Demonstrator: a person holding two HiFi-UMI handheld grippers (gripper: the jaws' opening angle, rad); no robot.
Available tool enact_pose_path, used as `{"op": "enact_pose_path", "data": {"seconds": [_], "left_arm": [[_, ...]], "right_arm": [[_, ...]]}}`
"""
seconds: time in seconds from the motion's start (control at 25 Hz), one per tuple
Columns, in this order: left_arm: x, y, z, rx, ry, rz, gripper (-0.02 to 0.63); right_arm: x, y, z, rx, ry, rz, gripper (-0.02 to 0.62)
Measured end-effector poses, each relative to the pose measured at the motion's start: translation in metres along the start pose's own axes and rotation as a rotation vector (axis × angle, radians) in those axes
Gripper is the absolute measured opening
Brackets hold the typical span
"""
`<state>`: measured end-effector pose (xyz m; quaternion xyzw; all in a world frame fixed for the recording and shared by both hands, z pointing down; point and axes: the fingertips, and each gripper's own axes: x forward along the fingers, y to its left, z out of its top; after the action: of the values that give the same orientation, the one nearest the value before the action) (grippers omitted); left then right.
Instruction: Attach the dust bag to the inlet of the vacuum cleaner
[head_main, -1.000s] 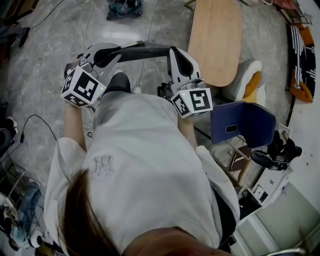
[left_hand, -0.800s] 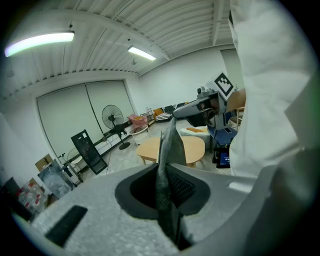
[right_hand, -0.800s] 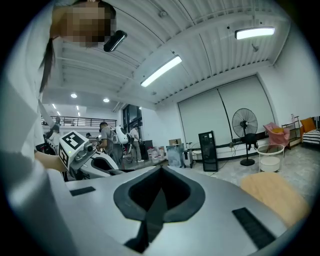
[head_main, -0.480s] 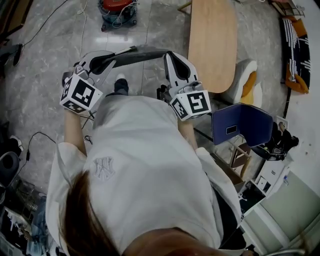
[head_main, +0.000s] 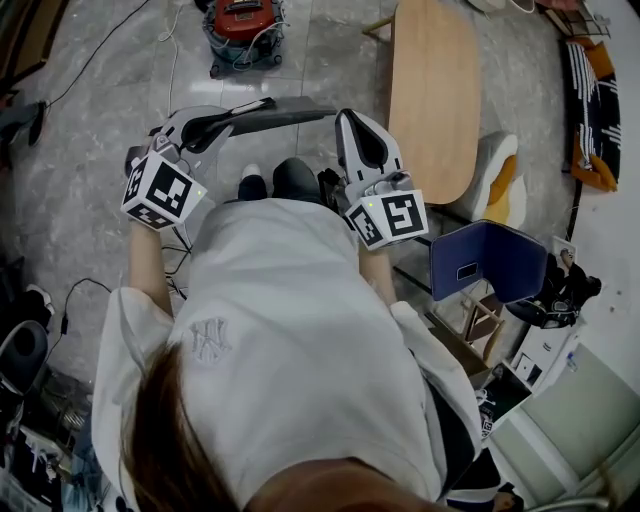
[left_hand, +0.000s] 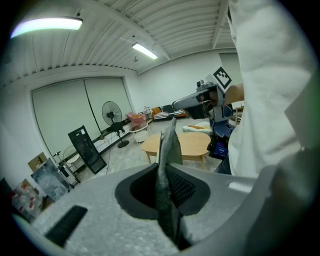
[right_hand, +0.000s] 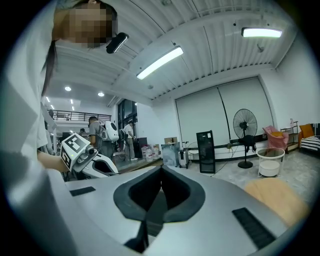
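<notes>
Wooden table (head_main: 435, 95), standing fan (right_hand: 245, 124)

Dust bag (left_hand: 167, 150) is matt woven cloth; table (head_main: 435, 90) smooth wood.

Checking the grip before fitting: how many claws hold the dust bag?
2. The left claw pinches one end of the dust bag, the right claw the other end, with the bag stretched between them.
</notes>
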<state>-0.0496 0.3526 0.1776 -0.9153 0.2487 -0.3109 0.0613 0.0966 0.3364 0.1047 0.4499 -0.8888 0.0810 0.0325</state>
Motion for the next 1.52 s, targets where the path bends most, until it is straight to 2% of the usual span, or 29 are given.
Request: {"op": "enact_pose_path", "data": {"seconds": [0.28, 0.64, 1.0, 1.24, 1.52], "left_arm": [[0.016, 0.045, -0.012, -0.082, 0.017, 0.054, 0.038], [0.079, 0.087, -0.009, -0.170, 0.071, 0.098, 0.038], [0.127, 0.130, 0.002, -0.205, 0.072, 0.141, 0.038], [0.146, 0.143, 0.007, -0.198, 0.073, 0.116, 0.039], [0.158, 0.164, -0.003, -0.191, 0.075, 0.033, 0.038]], "right_arm": [[0.039, -0.029, -0.003, 0.039, 0.023, 0.024, 0.002], [0.106, -0.110, 0.011, 0.029, 0.034, 0.085, 0.002], [0.144, -0.173, 0.012, 0.047, 0.045, 0.101, 0.002], [0.156, -0.187, 0.004, 0.070, 0.072, 0.085, 0.002], [0.192, -0.189, 0.001, 0.102, 0.103, 0.069, 0.002]]}}
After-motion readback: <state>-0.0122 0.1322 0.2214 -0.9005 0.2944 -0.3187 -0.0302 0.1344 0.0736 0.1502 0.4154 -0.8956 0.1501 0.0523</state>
